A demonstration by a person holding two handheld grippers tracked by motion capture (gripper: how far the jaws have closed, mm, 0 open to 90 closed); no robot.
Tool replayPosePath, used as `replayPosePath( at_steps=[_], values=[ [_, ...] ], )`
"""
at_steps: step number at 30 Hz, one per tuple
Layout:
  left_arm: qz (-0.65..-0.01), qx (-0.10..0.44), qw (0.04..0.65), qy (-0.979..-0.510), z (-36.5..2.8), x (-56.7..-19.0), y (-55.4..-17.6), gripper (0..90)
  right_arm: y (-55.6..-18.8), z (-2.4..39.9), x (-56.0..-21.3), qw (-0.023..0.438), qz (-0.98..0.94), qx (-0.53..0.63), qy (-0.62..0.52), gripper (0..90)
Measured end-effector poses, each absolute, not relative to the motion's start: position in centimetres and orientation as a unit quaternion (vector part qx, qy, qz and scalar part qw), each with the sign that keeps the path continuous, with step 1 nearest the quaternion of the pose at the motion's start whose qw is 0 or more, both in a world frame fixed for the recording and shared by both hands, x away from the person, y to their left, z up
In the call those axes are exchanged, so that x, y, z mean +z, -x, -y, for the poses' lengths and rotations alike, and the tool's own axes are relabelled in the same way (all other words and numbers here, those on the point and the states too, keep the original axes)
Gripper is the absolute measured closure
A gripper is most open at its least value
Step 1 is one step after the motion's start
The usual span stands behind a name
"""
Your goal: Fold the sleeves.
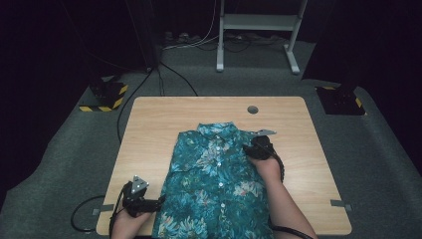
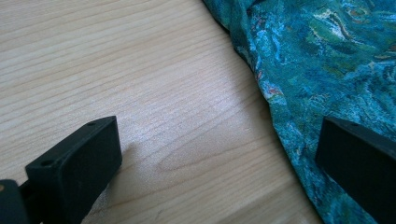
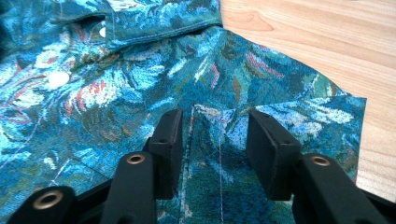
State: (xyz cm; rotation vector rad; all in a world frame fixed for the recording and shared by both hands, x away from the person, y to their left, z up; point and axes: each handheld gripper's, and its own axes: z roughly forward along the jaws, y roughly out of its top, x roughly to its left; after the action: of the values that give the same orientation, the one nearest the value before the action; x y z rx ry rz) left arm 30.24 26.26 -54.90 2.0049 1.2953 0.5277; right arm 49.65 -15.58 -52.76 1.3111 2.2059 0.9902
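Here, a patterned shirt (image 1: 214, 184) is being folded on a wooden table (image 1: 149, 129).
Nearest, the left gripper (image 1: 158, 201) stands unclenched, one jaw over bare wood and the other over the shirt's edge, gripping nothing. Farther off, the right gripper (image 3: 215, 140) sits at the shoulder fold with its jaws parted astride a seam, pinching no cloth. Judged best: set the pads flat, then close on the folded layer. The fabric is teal with leaf print and white buttons, collar farthest away.
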Motion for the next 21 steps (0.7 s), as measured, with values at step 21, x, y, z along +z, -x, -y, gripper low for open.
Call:
replayPosePath(
  at_steps=[21],
  values=[
    [-0.498,0.203,0.341,-0.771,-26.2,-54.9,-30.2,0.8,-49.5,16.1,-51.0,0.197,-0.777,0.371,-0.469,31.0]
  ],
)
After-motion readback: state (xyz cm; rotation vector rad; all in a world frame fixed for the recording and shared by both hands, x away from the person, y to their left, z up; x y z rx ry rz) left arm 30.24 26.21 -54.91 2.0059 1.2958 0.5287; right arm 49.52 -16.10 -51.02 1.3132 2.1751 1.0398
